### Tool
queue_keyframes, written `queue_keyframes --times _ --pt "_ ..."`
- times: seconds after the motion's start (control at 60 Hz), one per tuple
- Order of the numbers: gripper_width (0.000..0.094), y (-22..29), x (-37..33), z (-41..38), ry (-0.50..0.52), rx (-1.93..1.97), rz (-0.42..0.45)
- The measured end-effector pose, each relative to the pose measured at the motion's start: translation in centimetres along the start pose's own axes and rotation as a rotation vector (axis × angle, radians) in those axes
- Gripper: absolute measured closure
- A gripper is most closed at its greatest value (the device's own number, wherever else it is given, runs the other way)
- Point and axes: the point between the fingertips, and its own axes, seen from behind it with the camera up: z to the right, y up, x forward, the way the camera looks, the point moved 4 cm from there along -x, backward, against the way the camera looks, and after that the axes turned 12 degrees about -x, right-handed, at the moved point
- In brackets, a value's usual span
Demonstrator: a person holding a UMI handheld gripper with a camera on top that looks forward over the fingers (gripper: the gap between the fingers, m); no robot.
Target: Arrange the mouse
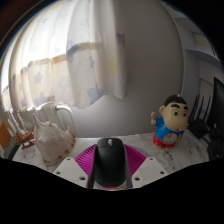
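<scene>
A black computer mouse (110, 163) sits lengthwise between my two fingers, its nose pointing away from me. My gripper (110, 150) is shut on it: the pink pads (88, 160) press against both of its sides with no gap showing. The mouse's rear end is hidden below the fingers. A white table top (140, 150) lies just beyond and under the mouse; I cannot tell whether the mouse rests on it or hangs a little above it.
A cartoon boy figurine (172, 122) in a red shirt stands on the table ahead to the right. A white ceramic jug-like piece (52, 135) stands ahead to the left, with small items beside it. A pale curtain (100, 60) hangs behind the table. A dark object (207, 110) is at the far right.
</scene>
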Motion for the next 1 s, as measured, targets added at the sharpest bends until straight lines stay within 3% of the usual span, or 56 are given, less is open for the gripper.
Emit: queue_keyframes --times 0.15,0.267,0.3,0.367,0.483,0.667,0.833,1.0 --pt "0.0497 -7.1 5.4 3.1 -0.023 -0.045 -0.083" --pt "0.0437 -10.3 6.8 2.5 0.035 -0.028 -0.158" --pt "0.0349 -10.6 6.6 2.6 0.049 -0.016 -0.176" --pt "0.0072 -9.7 5.2 3.0 0.036 0.007 -0.16" --pt "0.0087 -7.5 -1.0 3.8 0.002 0.034 -0.175" --pt "0.0085 -6.2 -16.8 1.7 0.01 0.034 -0.334" --pt "0.0088 -6.3 -27.1 -0.5 0.022 -0.002 -0.33" --pt "0.0093 -7.0 -30.4 -1.6 0.032 -0.005 -0.323"
